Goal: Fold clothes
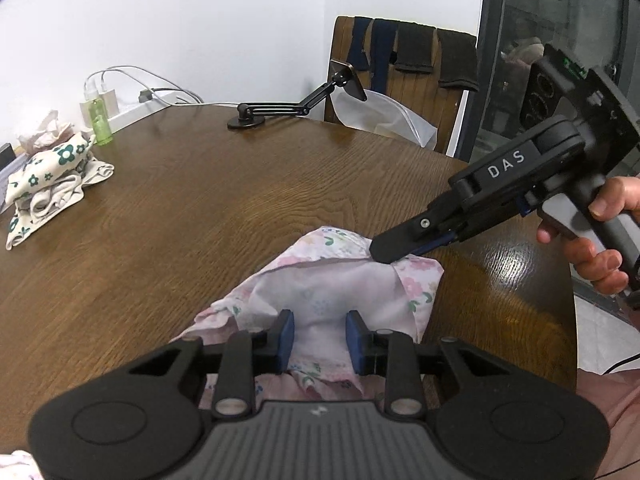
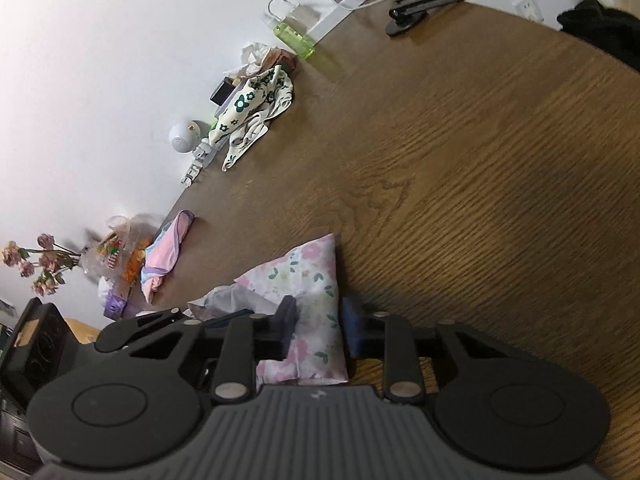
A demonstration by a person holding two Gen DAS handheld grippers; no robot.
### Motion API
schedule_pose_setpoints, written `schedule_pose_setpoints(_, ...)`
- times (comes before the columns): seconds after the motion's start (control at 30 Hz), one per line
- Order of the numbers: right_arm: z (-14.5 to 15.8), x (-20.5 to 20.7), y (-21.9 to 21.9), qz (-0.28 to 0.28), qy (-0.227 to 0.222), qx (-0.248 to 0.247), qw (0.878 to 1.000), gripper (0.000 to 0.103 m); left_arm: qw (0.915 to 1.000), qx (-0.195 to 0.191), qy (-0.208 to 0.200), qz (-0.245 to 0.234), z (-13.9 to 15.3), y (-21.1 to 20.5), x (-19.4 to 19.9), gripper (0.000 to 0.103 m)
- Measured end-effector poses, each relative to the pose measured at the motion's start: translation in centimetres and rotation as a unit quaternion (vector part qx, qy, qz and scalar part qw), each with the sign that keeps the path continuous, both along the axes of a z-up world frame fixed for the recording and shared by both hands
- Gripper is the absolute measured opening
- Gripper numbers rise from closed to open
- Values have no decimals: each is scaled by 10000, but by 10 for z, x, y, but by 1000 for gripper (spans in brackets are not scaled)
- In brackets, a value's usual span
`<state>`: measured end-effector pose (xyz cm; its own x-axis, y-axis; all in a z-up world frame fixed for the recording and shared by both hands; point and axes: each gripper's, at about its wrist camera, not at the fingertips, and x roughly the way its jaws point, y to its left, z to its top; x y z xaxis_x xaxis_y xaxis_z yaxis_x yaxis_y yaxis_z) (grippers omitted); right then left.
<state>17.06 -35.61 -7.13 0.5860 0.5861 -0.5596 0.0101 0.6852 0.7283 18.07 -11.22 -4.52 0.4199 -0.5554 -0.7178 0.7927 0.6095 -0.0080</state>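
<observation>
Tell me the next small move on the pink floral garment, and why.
Probably close the left gripper on the pale pink floral cotton garment lying on the brown wooden table. Its fingers stand apart with loose cloth between them, while the right gripper rests its tips on the far folded edge. In the right wrist view its fingers straddle the cloth; whether they pinch it is unclear.

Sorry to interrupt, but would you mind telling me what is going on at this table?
A person is folding a floral garment on the table with two handheld grippers. The left gripper is open, its fingers either side of the near cloth. The right gripper presses on the far edge, with cloth between its fingers. A second garment lies bunched at the far side.
</observation>
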Motion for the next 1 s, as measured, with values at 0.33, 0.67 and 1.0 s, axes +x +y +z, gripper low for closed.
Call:
schedule_pose_setpoints(0.33, -7, 6, 4, 82, 60, 246, 9996, 20, 10000, -23, -11, -26, 0, 1, -1, 26)
schedule_pose_setpoints(0.67, 12, 0, 11, 210, -208, -436, 9986, 6, 9998, -214, -23, -10, 12, 4, -7, 36)
schedule_pose_setpoints(1.0, 50, -6, 5, 316, -520, -1519, 9865, 6, 9996, -221, -190, 61, 24, 8, -9, 35)
